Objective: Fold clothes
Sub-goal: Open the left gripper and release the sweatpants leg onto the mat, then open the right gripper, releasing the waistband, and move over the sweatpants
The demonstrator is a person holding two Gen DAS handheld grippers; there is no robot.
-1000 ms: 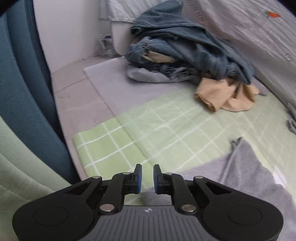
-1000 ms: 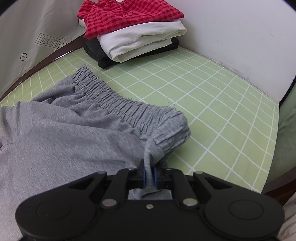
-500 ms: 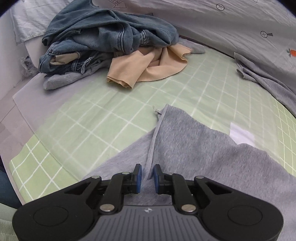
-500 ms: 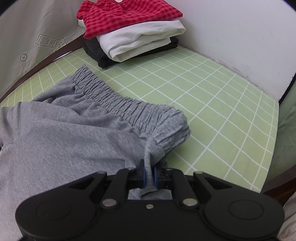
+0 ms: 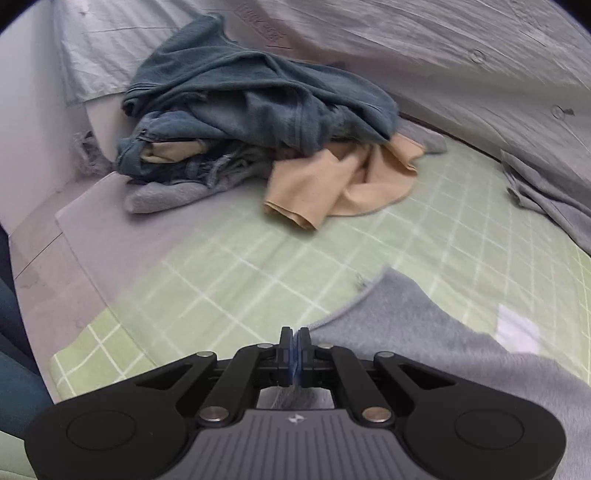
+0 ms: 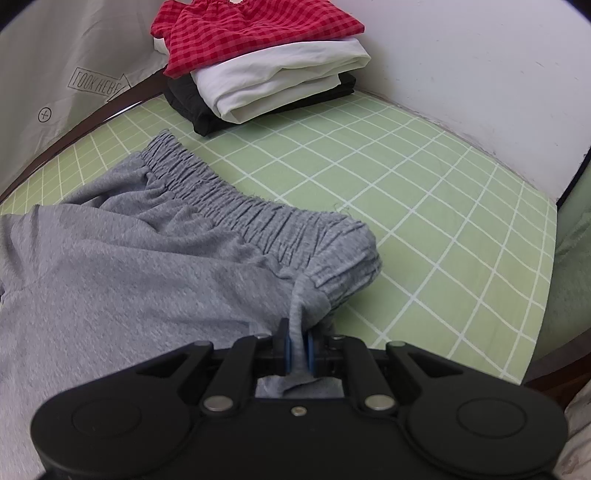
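Only our left gripper (image 5: 294,345), pinched shut on the grey shorts' (image 5: 424,332) hem, shows the denim pile (image 5: 255,107) ahead. Our right gripper (image 6: 298,345) clamps the waistband (image 6: 236,206), which runs away ahead-left toward folded clothes (image 6: 266,62). A green checked mat (image 6: 424,206) lies beneath.

Black left gripper (image 5: 295,345), right gripper (image 6: 299,341): blue pads, silver screws (left base ribbed grey).

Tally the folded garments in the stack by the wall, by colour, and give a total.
Red checked garment: 1
White garment: 1
Black garment: 1
Total: 3
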